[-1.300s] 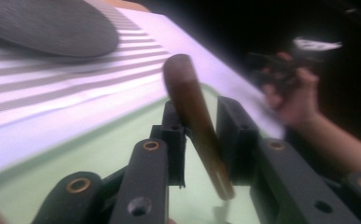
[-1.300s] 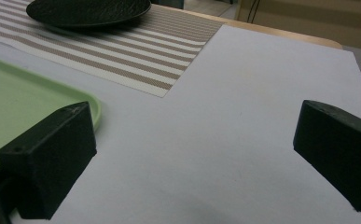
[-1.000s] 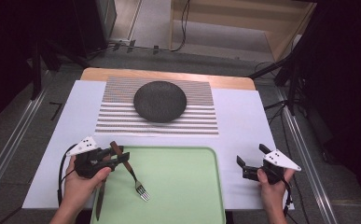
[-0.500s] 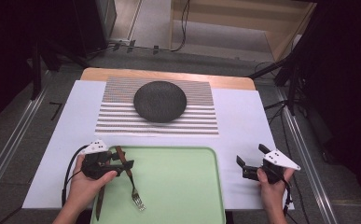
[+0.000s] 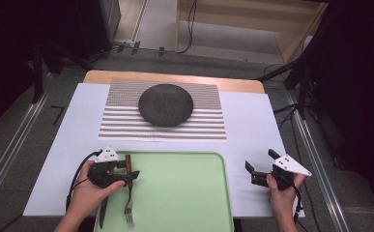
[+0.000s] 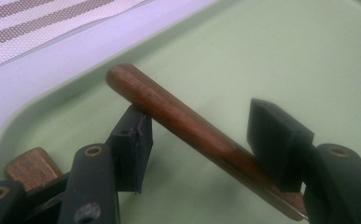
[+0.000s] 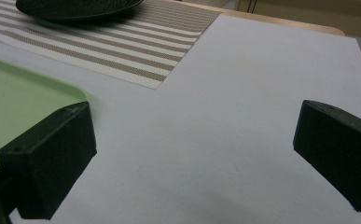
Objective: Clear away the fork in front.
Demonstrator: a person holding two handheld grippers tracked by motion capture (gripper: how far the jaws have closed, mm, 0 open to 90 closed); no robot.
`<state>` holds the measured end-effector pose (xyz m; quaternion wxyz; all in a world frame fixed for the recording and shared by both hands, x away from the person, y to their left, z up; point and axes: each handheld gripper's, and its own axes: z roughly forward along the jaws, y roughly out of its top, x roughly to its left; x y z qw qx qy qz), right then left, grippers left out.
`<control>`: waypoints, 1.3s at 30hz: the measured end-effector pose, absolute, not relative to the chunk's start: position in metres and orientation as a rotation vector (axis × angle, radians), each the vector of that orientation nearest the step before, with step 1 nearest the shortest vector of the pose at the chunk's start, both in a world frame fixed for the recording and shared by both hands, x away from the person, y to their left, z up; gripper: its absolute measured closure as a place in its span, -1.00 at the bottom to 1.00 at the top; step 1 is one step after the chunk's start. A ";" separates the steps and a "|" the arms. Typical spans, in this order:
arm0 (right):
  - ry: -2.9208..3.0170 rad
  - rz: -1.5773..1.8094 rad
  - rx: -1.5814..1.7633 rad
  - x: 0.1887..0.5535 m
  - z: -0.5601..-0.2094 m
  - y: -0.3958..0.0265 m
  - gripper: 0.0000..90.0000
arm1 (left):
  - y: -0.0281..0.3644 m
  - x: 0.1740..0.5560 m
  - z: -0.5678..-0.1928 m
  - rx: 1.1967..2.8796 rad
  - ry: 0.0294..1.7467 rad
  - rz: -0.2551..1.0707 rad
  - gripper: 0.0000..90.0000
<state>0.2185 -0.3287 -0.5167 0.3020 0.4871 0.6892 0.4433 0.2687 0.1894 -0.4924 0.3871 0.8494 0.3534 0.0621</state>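
A wooden-handled fork (image 5: 129, 212) lies on the left part of the green tray (image 5: 184, 193), tines toward the near edge. My left gripper (image 5: 129, 171) hovers over its handle (image 6: 178, 116). The jaws have just been opening and stand apart, with the handle running slantwise between the pads without being pinched. A knife lies beside the fork; its dark blade (image 5: 102, 212) pokes out under the hand and its squared wooden end (image 6: 31, 163) is at the lower left. My right gripper (image 5: 259, 160) rests open over the white sheet, right of the tray, with nothing between its pads (image 7: 52, 158).
A dark round plate (image 5: 165, 105) sits on a brown-striped mat (image 5: 126, 125) at the far middle of the white-covered table (image 5: 252, 125). The tray's far right corner (image 7: 19, 102) lies left of the right gripper. Metal rails and cables run along both table sides.
The fork has swung from slanting rightward to pointing its tines at the near edge. The left gripper shifted slightly toward the near side and its jaws widened. The right gripper has stayed put.
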 end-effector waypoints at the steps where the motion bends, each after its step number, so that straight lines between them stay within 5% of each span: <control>1: 1.827 1.176 1.293 0.219 -0.517 -0.329 -1.00 | 0.190 0.269 -0.492 2.159 0.901 0.161 -0.10; 6: 1.824 1.177 1.295 0.218 -0.517 -0.329 -1.00 | 0.194 0.268 -0.487 2.141 0.895 0.192 0.01; 14: 1.828 1.176 1.292 0.219 -0.517 -0.329 -1.00 | 0.184 0.259 -0.482 2.181 0.790 0.145 0.97; 39: 1.829 1.178 1.297 0.218 -0.517 -0.329 -1.00 | 0.189 0.247 -0.483 2.234 0.819 0.138 0.99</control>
